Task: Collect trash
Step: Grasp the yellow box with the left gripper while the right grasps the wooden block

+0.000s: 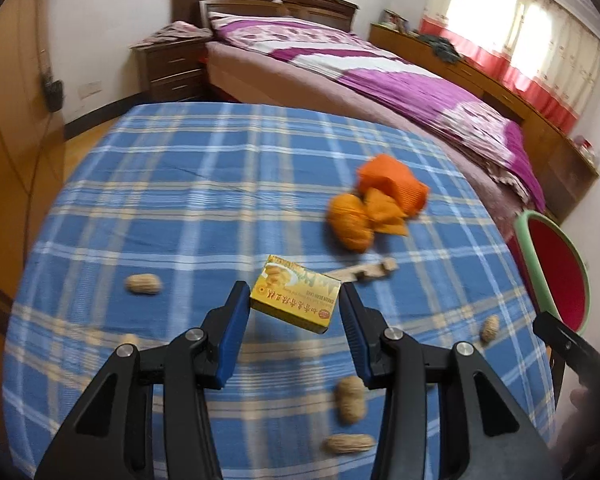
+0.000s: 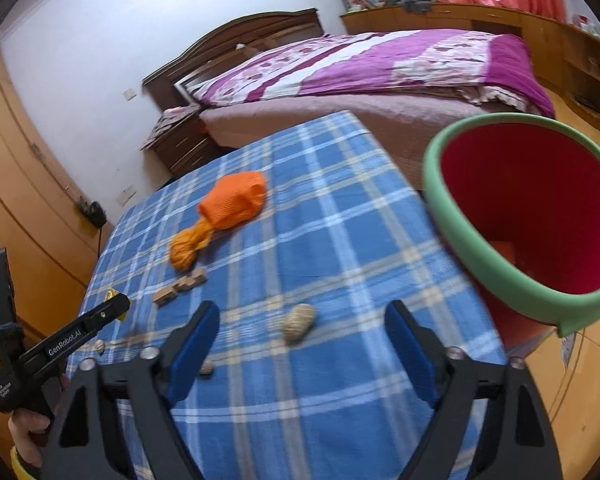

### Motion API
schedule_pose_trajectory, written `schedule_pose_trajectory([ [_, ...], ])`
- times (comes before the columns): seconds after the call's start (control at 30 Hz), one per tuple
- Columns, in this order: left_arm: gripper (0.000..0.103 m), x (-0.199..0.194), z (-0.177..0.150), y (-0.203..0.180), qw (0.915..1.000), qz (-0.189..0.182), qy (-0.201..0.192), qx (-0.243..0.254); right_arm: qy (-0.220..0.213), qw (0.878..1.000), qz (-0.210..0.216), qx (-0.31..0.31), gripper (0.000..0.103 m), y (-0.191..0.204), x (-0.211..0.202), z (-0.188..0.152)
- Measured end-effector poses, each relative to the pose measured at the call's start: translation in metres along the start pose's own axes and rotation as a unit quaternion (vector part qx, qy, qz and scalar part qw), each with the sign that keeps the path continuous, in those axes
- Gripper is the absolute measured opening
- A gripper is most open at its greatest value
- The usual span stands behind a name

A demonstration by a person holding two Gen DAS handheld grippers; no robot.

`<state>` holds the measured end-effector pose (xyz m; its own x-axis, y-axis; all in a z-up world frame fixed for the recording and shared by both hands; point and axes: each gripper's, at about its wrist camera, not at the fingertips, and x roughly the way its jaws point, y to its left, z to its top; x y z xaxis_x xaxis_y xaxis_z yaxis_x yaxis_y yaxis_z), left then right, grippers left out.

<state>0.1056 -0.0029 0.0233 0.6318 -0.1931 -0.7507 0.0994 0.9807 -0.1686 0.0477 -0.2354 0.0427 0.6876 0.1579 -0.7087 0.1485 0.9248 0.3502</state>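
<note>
Two claws work over a bench (image 1: pixel 180 184) in blue plaid cloth, with a red bin (image 2: pixel 480 264), green-rimmed, at its right edge. Far on the cloth lie an orange bundle (image 1: pixel 392 188) and wooden blocks (image 2: pixel 180 286). Left claw (image 1: pixel 294 304) is clenched on a yellow box (image 1: pixel 296 298), lifted off the cloth, its long axis running left to right between the pads, tilted down to the right. Right claw (image 2: pixel 302 344) gapes wide, gripping nothing, a peanut (image 2: pixel 298 322) lying on the cloth between its fingers. More peanuts (image 1: pixel 350 398) are scattered near.
</note>
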Motion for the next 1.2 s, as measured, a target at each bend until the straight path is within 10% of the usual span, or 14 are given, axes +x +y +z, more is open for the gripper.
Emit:
schedule_pose_trajectory([
  [1.2,0.047,-0.009,-0.008,0.098,0.9933,0.068,-0.018,-0.092,0.096,0.981,-0.007,-0.166,0.103,0.138,0.125,0.006],
])
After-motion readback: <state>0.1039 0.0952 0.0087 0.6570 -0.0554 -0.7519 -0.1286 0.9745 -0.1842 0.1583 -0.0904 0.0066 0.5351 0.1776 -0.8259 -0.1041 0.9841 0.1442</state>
